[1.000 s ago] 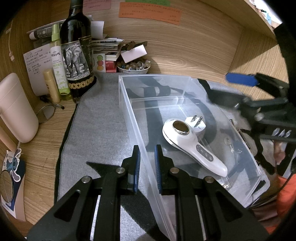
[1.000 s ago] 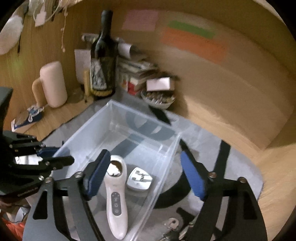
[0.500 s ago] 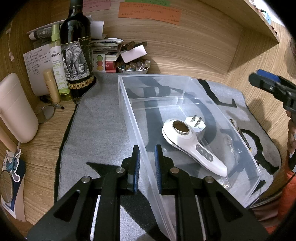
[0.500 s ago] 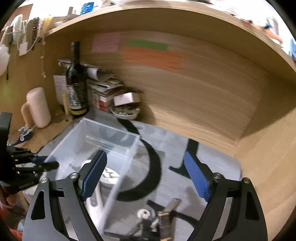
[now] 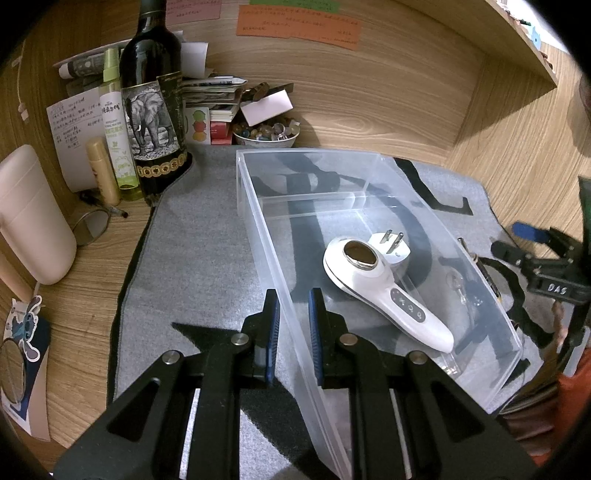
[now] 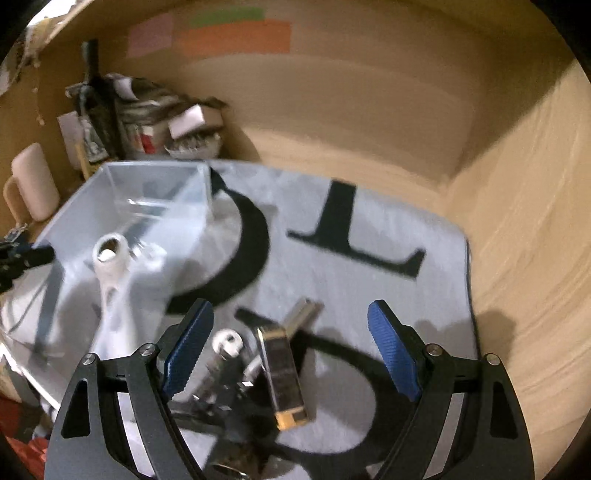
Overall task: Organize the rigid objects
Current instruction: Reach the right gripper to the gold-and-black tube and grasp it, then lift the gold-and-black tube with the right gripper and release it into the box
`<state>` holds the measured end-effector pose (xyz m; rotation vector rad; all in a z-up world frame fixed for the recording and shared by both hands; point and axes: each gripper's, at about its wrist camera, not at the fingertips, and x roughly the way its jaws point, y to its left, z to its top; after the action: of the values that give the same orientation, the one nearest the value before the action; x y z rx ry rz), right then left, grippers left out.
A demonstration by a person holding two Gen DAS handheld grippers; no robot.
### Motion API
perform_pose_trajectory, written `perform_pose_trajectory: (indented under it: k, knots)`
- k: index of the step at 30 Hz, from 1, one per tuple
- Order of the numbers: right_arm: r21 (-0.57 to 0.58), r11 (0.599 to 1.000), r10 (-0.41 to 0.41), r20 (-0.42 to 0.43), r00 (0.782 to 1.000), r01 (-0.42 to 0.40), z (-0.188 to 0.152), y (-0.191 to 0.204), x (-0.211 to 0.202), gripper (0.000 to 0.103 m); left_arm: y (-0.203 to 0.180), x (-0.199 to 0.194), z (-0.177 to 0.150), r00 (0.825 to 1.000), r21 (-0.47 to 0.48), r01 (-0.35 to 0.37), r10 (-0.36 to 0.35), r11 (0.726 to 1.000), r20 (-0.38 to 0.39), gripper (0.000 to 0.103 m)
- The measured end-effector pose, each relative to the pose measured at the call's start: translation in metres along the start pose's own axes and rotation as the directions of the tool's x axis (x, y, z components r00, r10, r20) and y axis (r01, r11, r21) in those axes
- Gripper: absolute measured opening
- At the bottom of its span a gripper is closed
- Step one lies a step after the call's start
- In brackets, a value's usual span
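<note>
Wooden desk (image 5: 92,295), grey mat (image 5: 199,258), wine bottle (image 5: 153,99) behind clear bin (image 5: 258,206)

My left view is sharp and warmly lit, shadows falling toward me; my right view smears with motion blur. Fisheye darkens both views' corners.

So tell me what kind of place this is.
Probably a home desk nook: wood-panelled walls with sticky notes, a wine bottle beside stacked papers, and a grey desk mat.
</note>
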<state>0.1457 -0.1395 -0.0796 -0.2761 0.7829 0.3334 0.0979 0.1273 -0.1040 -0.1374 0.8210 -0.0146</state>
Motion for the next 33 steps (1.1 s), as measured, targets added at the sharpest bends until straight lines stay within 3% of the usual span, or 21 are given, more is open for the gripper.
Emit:
perform_pose_trajectory:
  k: [5, 8, 12, 17, 22, 33]
  knots:
    - [0.061, 0.997, 0.045, -0.048, 0.998, -0.042, -0.013, -0.014, 0.013, 0.082, 0.0, 0.0, 0.0, 1.0, 0.001, -0.001, 0.001, 1.0, 0.001, 0.015]
    - [0.072, 0.995, 0.073, -0.089, 0.993, -0.066, -0.017, -0.016, 0.023, 0.066, 0.0, 0.0, 0.0, 1.0, -0.001, -0.001, 0.001, 1.0, 0.001, 0.015]
    - [0.09, 0.99, 0.121, -0.126, 0.985, -0.11, -0.02, -0.016, 0.034, 0.054, 0.001, -0.001, -0.001, 1.0, -0.009, 0.002, -0.002, 1.0, 0.003, 0.015]
    - [0.105, 0.982, 0.17, -0.133, 0.976, -0.157, -0.02, -0.014, 0.038, 0.043, 0.001, -0.001, -0.002, 1.0, -0.007, 0.001, -0.001, 1.0, 0.003, 0.015]
    - [0.107, 0.978, 0.192, -0.126, 0.973, -0.179, -0.017, -0.012, 0.04, 0.021, 0.002, -0.002, -0.002, 1.0, -0.01, 0.004, -0.003, 1.0, 0.004, 0.015]
    - [0.082, 0.989, 0.123, -0.043, 0.992, -0.119, -0.008, -0.013, 0.02, 0.021, 0.002, -0.002, -0.002, 1.0, -0.012, 0.004, -0.004, 1.0, 0.004, 0.015]
